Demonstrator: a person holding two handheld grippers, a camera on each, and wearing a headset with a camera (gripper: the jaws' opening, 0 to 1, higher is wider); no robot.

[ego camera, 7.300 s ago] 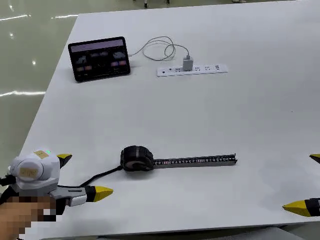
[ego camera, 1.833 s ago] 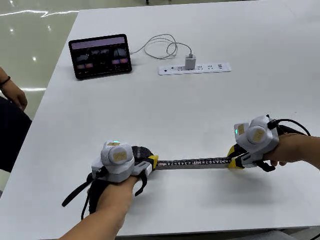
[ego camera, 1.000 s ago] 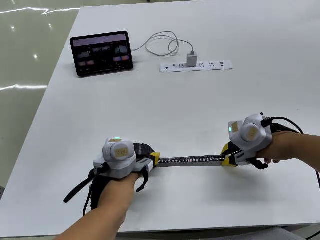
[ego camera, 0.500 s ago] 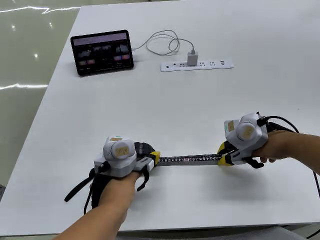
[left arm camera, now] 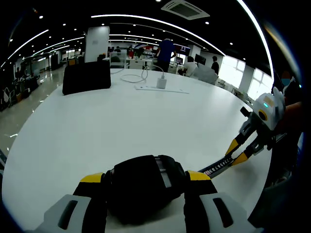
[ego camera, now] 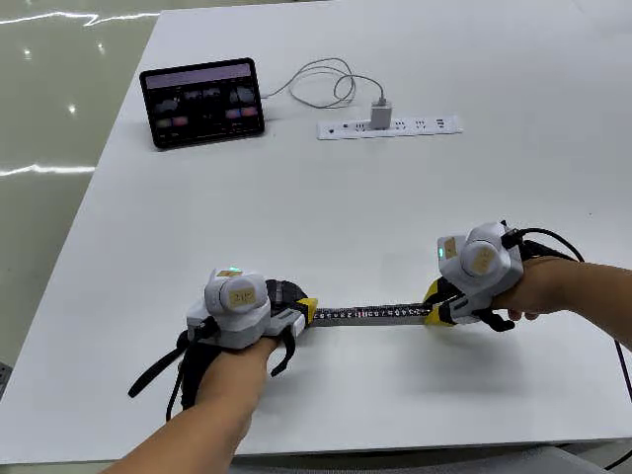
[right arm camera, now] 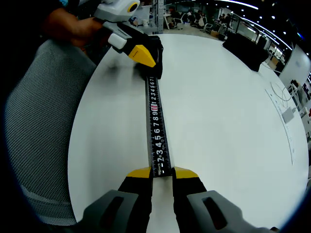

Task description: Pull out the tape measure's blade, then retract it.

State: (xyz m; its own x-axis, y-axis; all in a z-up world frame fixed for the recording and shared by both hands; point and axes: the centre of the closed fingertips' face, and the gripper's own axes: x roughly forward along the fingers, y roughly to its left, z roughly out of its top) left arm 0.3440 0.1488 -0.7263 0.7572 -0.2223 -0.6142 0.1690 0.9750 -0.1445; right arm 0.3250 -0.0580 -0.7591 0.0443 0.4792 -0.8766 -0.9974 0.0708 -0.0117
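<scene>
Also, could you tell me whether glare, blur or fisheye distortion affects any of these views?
Head view: sharp, with glare streaks on the glossy floor and soft shadows on the white table. Left gripper view: strong fisheye curving of the table edge, bright ceiling light strips. Right gripper view: blade numerals legible just beyond the right tongs.

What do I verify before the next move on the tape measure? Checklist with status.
1. Left gripper shut on the tape measure case: ok, a jaw on each side of it.
2. Right gripper shut on the blade at its end: ok.
3. Blade straight and flat on the table between the grippers: ok.
4. Blade's line free of other things: ok; tablet and power strip sit at the far side.
5. Blade lock released: cannot tell from these views.
</scene>
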